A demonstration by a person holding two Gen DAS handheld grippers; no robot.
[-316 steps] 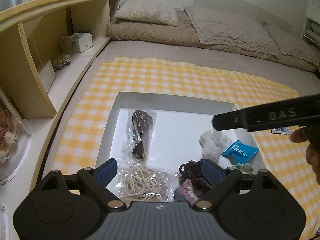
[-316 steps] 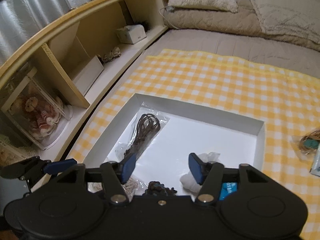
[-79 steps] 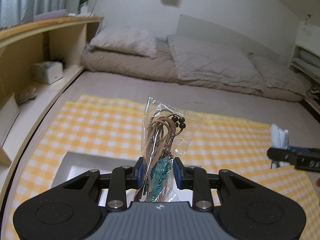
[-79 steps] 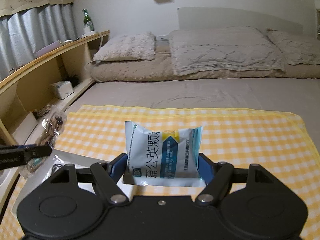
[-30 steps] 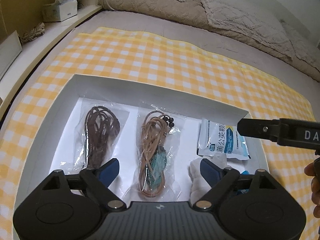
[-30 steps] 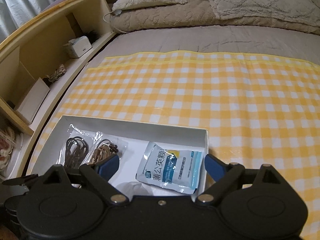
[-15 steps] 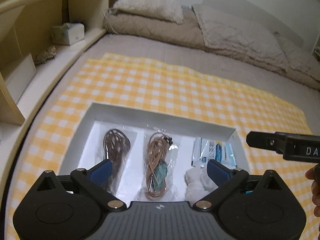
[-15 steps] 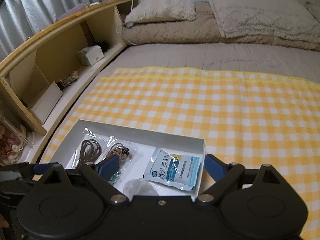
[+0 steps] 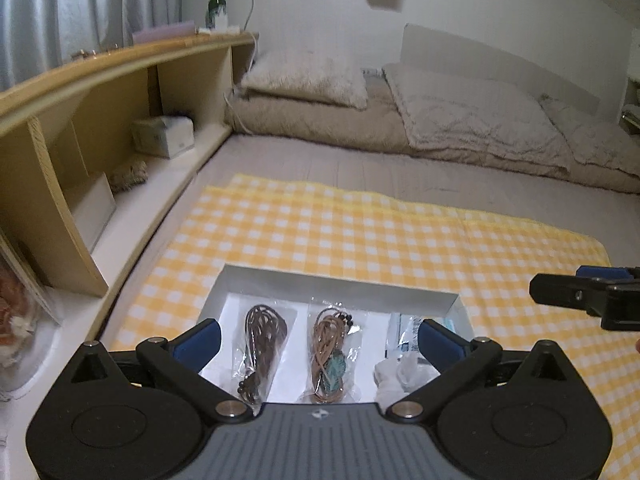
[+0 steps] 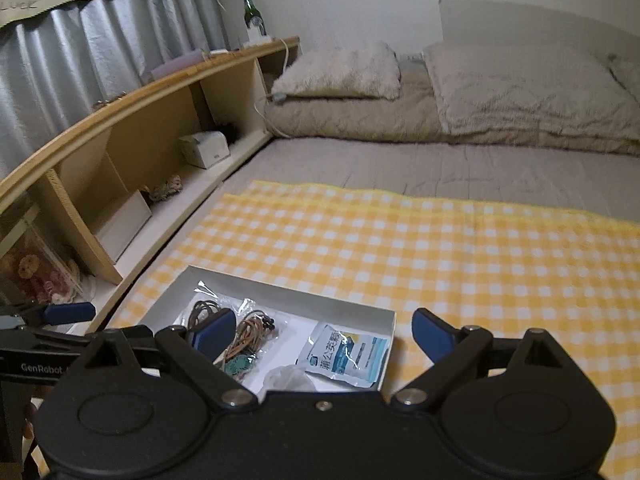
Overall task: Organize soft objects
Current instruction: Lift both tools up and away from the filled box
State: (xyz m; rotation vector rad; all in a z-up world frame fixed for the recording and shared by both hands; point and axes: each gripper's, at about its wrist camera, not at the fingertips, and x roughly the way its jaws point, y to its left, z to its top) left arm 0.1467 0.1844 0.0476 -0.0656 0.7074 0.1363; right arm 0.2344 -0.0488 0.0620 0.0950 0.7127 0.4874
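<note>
Hovering above the white box [image 9: 340,282] on the checked cloth [image 10: 440,248], the left gripper [image 9: 318,338] and right gripper [image 10: 322,330] have fingers spread, empty. Cord bags [image 9: 262,334] and sachet [image 10: 346,354] lie inside (sorting looks done); next, look for strays.

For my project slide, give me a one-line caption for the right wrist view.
Open right gripper above a white cardboard box holding bagged cords and a blue-white sachet on yellow checked cloth.

Glossy plastic bags [image 9: 261,344], matt cardboard box [image 9: 340,285]
</note>
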